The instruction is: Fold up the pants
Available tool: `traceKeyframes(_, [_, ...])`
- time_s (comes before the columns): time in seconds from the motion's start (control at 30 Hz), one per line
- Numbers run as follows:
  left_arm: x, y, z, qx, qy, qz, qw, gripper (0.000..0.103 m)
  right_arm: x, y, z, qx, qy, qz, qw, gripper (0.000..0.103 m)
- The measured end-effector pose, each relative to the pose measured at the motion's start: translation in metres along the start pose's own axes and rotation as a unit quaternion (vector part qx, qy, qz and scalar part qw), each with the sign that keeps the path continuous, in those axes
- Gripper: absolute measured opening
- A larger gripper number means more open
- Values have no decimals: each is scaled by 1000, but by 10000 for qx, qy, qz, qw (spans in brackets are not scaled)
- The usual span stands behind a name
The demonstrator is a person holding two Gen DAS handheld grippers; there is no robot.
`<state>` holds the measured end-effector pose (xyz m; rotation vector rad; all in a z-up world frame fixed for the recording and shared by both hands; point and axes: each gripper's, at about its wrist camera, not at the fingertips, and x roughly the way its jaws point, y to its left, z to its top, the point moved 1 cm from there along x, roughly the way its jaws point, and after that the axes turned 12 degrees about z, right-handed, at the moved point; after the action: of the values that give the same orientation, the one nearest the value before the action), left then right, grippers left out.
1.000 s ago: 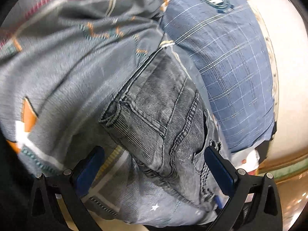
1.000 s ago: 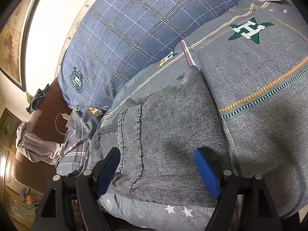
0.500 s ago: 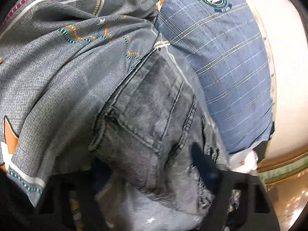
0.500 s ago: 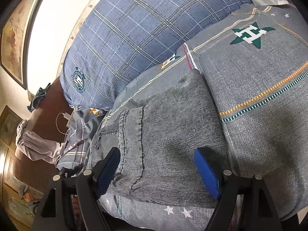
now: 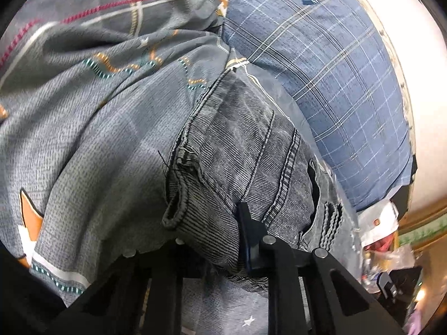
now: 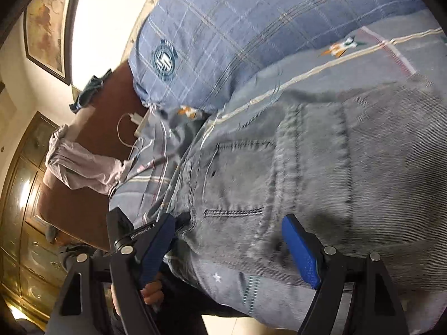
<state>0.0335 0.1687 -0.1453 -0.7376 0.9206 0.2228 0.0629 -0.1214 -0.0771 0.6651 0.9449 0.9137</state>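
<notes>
Grey denim pants (image 5: 251,150) lie folded on a grey patterned bedspread (image 5: 92,145). My left gripper (image 5: 212,240) is closing on their near edge. The denim bunches between its jaws, one black finger (image 5: 248,234) presses into the cloth, and the other is hidden under the fabric. In the right wrist view, which is blurred, the pants (image 6: 321,167) show a pocket and seams. My right gripper (image 6: 229,251) hangs open over their near edge, its blue pads (image 6: 301,254) wide apart with denim under the gap. A labelled black part of the left gripper (image 6: 123,229) shows beside it, with a hand (image 6: 151,290) below.
A blue plaid pillow (image 5: 335,64) lies behind the pants against a pale wall. Left of the bed, a brown bedside top (image 6: 92,139) holds a white charger with cable (image 6: 137,128) and a pale garment (image 6: 81,164). Wooden cabinets (image 6: 25,195) stand beyond.
The left jaws went from wide open to closed on the pants' near edge, bunching the denim. The right gripper slid left along the pants, still open, bringing the pocket into view.
</notes>
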Motion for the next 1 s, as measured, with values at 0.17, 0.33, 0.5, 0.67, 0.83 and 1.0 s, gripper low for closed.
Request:
traceKeyframes(0.17, [-4, -10, -2, 364, -214, 255, 9988, 17, 26, 6, 4, 120, 275, -28, 9995, 82])
traceKeyframes(0.33, [-7, -12, -2, 561, -306, 323, 9974, 16, 62, 22, 23, 26, 566, -119, 9983, 82])
traceKeyframes(0.5, [-6, -13, -1, 628, -334, 357, 9968, 16, 97, 21, 49, 180, 768, -376, 9962, 82])
traceKeyframes(0.67, [-5, -15, -2, 741, -383, 405, 9957, 16, 128, -14, 56, 952, 1212, -796, 9848, 87])
traceKeyframes(0.83, [-3, -15, -2, 794, -398, 462, 9950, 16, 119, 6, 64, 792, 1109, -750, 9878, 87])
traceKeyframes(1.0, [-4, -15, -3, 843, -427, 483, 9944, 16, 133, -10, 53, 626, 1309, -998, 9844, 93])
